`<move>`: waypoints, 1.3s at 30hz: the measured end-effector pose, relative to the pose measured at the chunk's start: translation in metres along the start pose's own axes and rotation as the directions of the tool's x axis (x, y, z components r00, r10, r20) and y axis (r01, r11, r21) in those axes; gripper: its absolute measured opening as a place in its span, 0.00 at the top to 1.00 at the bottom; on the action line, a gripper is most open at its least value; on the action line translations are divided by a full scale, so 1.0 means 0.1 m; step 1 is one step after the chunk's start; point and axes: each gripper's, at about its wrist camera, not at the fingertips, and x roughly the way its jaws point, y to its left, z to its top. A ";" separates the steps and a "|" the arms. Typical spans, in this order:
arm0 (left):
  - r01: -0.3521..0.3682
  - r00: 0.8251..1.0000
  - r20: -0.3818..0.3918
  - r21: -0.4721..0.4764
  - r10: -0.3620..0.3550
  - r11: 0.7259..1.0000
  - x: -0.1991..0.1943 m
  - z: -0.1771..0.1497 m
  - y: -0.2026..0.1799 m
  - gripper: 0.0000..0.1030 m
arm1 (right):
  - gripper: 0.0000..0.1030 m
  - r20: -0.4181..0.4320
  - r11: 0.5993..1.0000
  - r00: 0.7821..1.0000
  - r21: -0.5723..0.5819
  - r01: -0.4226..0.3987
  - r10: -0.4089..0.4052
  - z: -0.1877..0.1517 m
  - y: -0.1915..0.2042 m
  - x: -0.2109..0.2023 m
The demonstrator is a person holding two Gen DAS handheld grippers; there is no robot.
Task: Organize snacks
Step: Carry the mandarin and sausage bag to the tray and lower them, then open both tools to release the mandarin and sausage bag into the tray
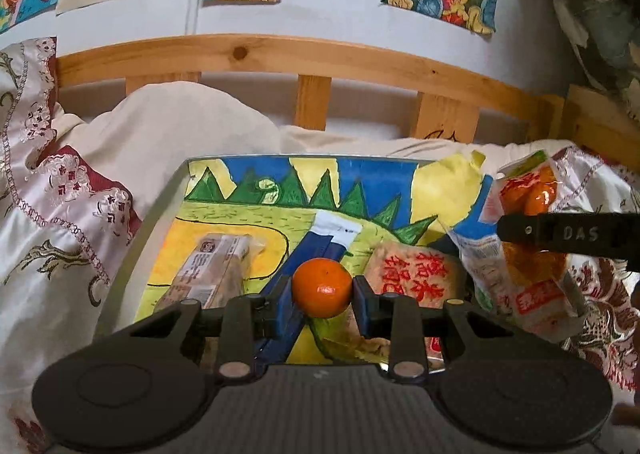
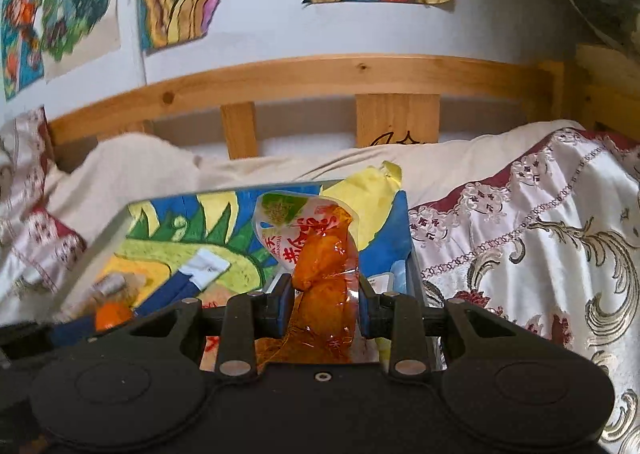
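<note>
My left gripper (image 1: 322,290) is squeezing a small round orange mandarin (image 1: 322,287). Both pads touch the fruit, one on each side, so the jaws are only a little way apart. The fruit hangs over a flat tray lined with a bright painted picture of green hills and blue sky (image 1: 248,190). The tray sits on a cream blanket (image 1: 168,122) on a bed with a wooden headboard (image 1: 280,54).

On the tray I see a long clear-wrapped snack bar with a printed label (image 1: 212,266) to the left of the fruit. A dark blue packet with a white end (image 1: 320,242) lies right behind the fruit. A pale snack pack with red Chinese writing (image 1: 416,274) lies to the right of it.

My right gripper (image 2: 324,294) is pinching a clear plastic bag full of orange pieces, with red writing and a green top (image 2: 320,278). The bag is squashed between the two pads and its top sticks up above them. It is over the right end of the tray. In the left camera this bag shows at the right edge of the tray, with a black finger (image 1: 568,234) of the right gripper across it.

A shiny white and dark red patterned cloth (image 2: 540,238) lies on the bed beside the tray.
</note>
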 end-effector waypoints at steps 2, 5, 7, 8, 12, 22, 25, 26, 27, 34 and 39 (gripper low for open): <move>-0.007 1.000 -0.009 0.009 0.007 1.000 0.01 0.00 0.00 0.66 | 0.68 -0.010 1.000 1.000 -0.008 -0.005 0.005 -0.02 0.02 0.04; -0.009 1.000 -0.014 0.016 0.009 1.000 0.01 -0.01 0.00 0.66 | 0.68 -0.019 1.000 1.000 -0.011 -0.001 0.001 -0.04 0.03 0.07; -0.011 1.000 -0.015 0.020 0.012 1.000 0.02 -0.01 -0.01 0.66 | 0.68 -0.021 1.000 1.000 -0.009 0.000 0.000 -0.04 0.02 0.07; -0.013 1.000 -0.016 0.021 0.014 1.000 0.02 -0.01 -0.01 0.66 | 0.68 -0.019 1.000 1.000 -0.012 0.003 -0.003 -0.04 0.02 0.07; -0.017 1.000 -0.012 0.035 0.018 0.999 0.04 -0.01 -0.02 0.66 | 0.67 -0.026 1.000 1.000 -0.008 0.010 -0.011 -0.04 0.00 0.09; 0.026 1.000 -0.003 0.029 -0.026 0.999 0.04 -0.01 0.01 0.64 | 0.66 -0.068 1.000 0.998 0.002 0.000 0.000 -0.04 -0.01 0.14; 0.032 0.999 -0.004 0.029 -0.032 0.999 0.03 -0.02 -0.01 0.58 | 0.62 -0.056 1.000 0.998 0.003 0.002 -0.002 -0.03 -0.02 0.13; 0.034 0.999 -0.005 0.028 -0.034 0.999 0.02 -0.02 -0.01 0.56 | 0.59 -0.050 1.000 0.999 0.003 0.007 -0.007 -0.03 -0.03 0.12; 0.033 0.999 -0.006 0.029 -0.033 0.999 0.01 -0.02 -0.02 0.52 | 0.52 -0.044 1.000 0.999 0.008 0.009 -0.009 -0.01 -0.04 0.11; -0.007 1.000 -0.009 -0.061 0.006 0.998 -0.28 0.04 0.02 0.30 | 0.35 0.007 0.999 1.000 0.051 -0.013 0.012 0.10 -0.09 -0.18; -0.066 0.995 0.064 -0.079 0.071 0.995 -0.65 0.21 0.01 0.18 | 0.26 0.086 0.999 0.995 0.002 -0.042 0.041 0.17 -0.13 -0.55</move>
